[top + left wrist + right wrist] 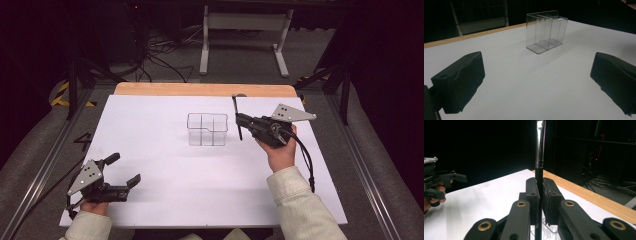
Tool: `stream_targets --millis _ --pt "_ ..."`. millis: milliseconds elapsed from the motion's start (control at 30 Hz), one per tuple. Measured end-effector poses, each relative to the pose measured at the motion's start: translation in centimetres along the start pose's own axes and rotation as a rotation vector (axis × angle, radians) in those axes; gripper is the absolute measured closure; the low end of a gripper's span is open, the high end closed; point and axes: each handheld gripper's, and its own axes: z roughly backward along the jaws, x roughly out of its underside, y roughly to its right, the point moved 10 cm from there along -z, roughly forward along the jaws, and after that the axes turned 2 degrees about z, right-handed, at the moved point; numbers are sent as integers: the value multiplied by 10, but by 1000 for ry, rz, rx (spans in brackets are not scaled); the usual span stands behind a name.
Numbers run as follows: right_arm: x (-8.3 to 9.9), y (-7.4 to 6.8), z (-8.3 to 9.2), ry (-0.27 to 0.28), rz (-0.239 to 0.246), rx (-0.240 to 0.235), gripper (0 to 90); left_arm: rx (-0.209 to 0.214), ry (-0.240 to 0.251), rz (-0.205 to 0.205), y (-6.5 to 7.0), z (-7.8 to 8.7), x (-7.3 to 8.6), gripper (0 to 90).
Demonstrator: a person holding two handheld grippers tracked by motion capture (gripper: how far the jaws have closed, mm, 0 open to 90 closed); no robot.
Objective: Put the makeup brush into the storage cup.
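Slim stick: a thin black rod with a shiny silver end section, pinched between the jaws of the right gripper, standing roughly upright and rising clear above them.
Clear box: a small transparent plastic organiser with inner dividers, upright on the white worktop near its middle, a little toward the far edge; its compartments look bare.
Right gripper: clamped tight on the rod, held off the worktop just to the right of the clear box, apart from it; a hand in a cream sleeve carries it.
Left gripper: jaws spread wide with nothing between them, near the worktop's near left corner, well apart from the box and facing it.
Worktop: white sheet over a wooden board whose tan strip shows along the far edge.
Beyond: grey floor with dark cables and a pale metal stand.
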Motion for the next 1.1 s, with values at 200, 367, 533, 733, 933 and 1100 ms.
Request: stream_targets --millis 200,367,533,733,933,1100 --pt "-5 -1 -16 11 0 -5 839 -2 0 -1 -1 0 0 0" --pt "-6 0 -28 14 -15 -15 839 0 0 1 -1 0 0 0" --pt "-9 3 -37 12 -22 -10 839 -1 -8 2 0 -1 1 0" --pt "-16 2 -50 23 -17 -22 839 -2 -5 7 0 -1 1 0" --pt "-17 2 -61 24 -22 -27 839 2 -8 8 0 0 1 0" --pt "-19 1 -72 25 -18 -28 839 0 -4 3 -2 0 1 0"
